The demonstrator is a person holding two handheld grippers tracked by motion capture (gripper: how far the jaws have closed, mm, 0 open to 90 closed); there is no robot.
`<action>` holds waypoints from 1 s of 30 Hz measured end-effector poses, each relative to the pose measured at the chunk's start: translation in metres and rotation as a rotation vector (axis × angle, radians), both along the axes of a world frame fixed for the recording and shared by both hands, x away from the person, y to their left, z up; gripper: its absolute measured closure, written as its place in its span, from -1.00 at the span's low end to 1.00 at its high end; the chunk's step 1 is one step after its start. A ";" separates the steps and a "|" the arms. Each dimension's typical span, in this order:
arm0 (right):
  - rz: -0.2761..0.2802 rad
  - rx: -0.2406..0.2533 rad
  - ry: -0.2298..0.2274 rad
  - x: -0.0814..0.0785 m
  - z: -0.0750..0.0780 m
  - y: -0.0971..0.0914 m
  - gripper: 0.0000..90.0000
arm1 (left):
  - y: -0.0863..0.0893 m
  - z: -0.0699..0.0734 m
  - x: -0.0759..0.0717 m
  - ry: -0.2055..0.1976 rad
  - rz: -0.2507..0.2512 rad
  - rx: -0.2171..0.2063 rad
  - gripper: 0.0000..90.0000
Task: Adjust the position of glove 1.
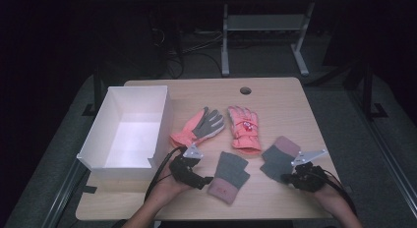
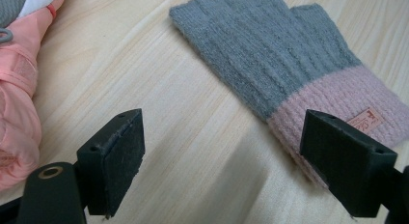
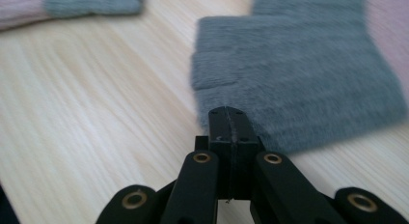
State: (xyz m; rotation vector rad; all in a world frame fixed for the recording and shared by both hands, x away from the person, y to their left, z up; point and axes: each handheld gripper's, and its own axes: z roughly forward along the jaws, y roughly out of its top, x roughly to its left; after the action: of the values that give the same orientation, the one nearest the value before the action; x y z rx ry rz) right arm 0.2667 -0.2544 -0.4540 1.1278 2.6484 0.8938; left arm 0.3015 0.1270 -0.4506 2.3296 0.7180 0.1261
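Evidently sorting gloves: the left gripper point(image 1: 202, 181), jaws spread wide, approaches a grey knit glove point(image 2: 270, 55) lying flat at its pink cuff point(image 2: 337, 113). The right gripper point(image 3: 228, 119), jaws pressed together, touches another grey glove point(image 3: 294, 74). Straddling the cuff before closing looks wisest.

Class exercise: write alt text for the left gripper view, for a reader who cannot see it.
Two black jaws of the left gripper stand wide apart over a pale wooden table. A grey knit glove with a pink cuff lies ahead, with a pink ski glove at left.

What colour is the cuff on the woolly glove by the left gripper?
Pale pink, with a small label; the rest of the knitted glove is grey. The left gripper view shows it best.
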 end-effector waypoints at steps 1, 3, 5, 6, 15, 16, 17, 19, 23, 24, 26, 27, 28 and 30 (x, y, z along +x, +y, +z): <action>0.016 0.003 0.003 0.000 0.000 0.006 1.00 | 0.000 0.000 0.000 0.001 0.000 0.000 -0.65; 0.048 0.009 0.007 0.001 0.000 0.017 1.00 | 0.000 0.000 0.000 0.004 0.001 -0.001 -0.65; 0.061 0.009 0.008 0.001 0.000 0.020 1.00 | 0.000 -0.001 0.000 0.007 0.001 -0.001 -0.65; 0.076 0.011 0.007 0.002 0.000 0.025 1.00 | -0.001 -0.001 0.000 0.007 -0.002 0.001 -0.65; -0.041 0.045 -0.110 0.031 0.022 0.001 1.00 | 0.000 -0.001 0.000 0.012 0.003 0.001 -0.65; -0.095 0.054 -0.132 0.048 0.023 -0.007 1.00 | -0.001 -0.002 0.000 0.011 0.004 -0.001 -0.65; -0.103 0.055 -0.141 0.054 0.023 -0.009 1.00 | -0.001 -0.002 0.000 0.011 0.004 -0.001 -0.65; -0.116 0.058 -0.149 0.061 0.023 -0.009 1.00 | -0.001 -0.002 0.000 0.011 0.002 0.000 -0.65; -0.136 0.055 -0.157 0.085 0.019 -0.007 1.00 | -0.001 -0.002 0.001 0.013 -0.005 0.005 -0.65; -0.139 0.041 -0.142 0.090 0.014 -0.004 1.00 | 0.000 -0.004 0.001 0.014 0.004 -0.006 -0.65; -0.134 0.026 -0.131 0.091 0.010 -0.003 1.00 | 0.000 -0.004 0.001 0.015 0.003 -0.002 -0.65; -0.132 -0.005 -0.124 0.092 0.006 -0.002 1.00 | 0.001 -0.004 0.001 0.016 0.004 -0.001 -0.65; -0.145 -0.009 -0.107 0.092 0.002 -0.004 1.00 | 0.001 -0.004 0.001 0.017 0.006 -0.001 -0.65; -0.153 -0.003 -0.109 0.092 0.001 -0.008 1.00 | 0.000 -0.004 0.000 0.017 0.007 -0.003 -0.65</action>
State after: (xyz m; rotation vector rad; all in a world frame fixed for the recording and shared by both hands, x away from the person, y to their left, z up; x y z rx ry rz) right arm 0.3583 -0.2626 -0.4528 1.2249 2.4387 0.8948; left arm 0.3019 0.1268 -0.4545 2.3282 0.7347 0.1090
